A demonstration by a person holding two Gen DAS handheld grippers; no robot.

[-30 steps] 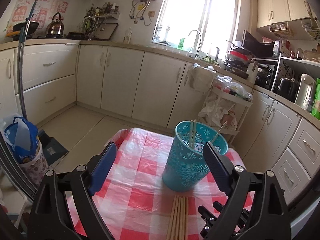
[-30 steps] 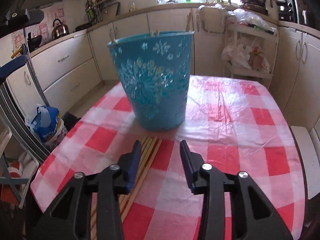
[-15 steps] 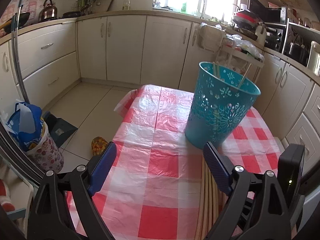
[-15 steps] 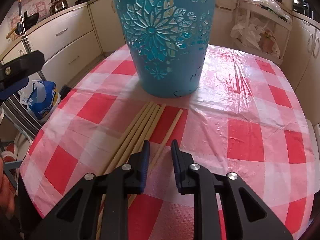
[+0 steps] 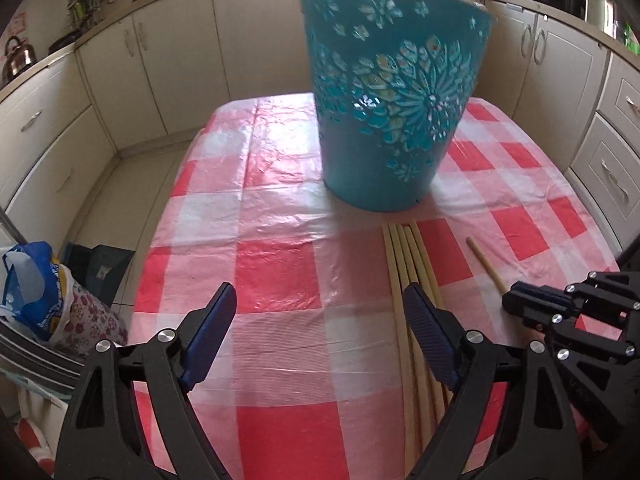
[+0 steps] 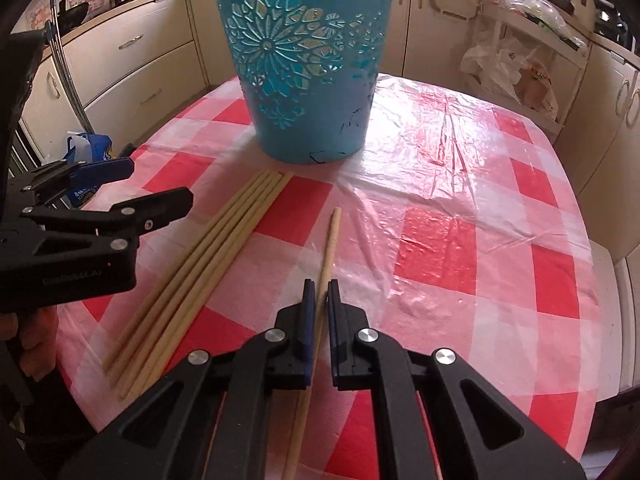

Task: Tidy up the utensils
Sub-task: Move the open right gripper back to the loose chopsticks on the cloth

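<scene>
The right tool (image 6: 319, 292) is clenched on one chopstick (image 6: 330, 240) pointing to 12 o'clock toward the bucket (image 6: 304, 60); the left tool (image 5: 320, 312) hangs released over the surface (image 5: 280, 264).

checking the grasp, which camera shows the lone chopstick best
The right wrist view: the lone chopstick runs almost its full length there, passing between the nearly closed fingers of the right gripper, apart from the chopstick bundle. The left wrist view shows only its far end before the right gripper hides the rest.
</scene>
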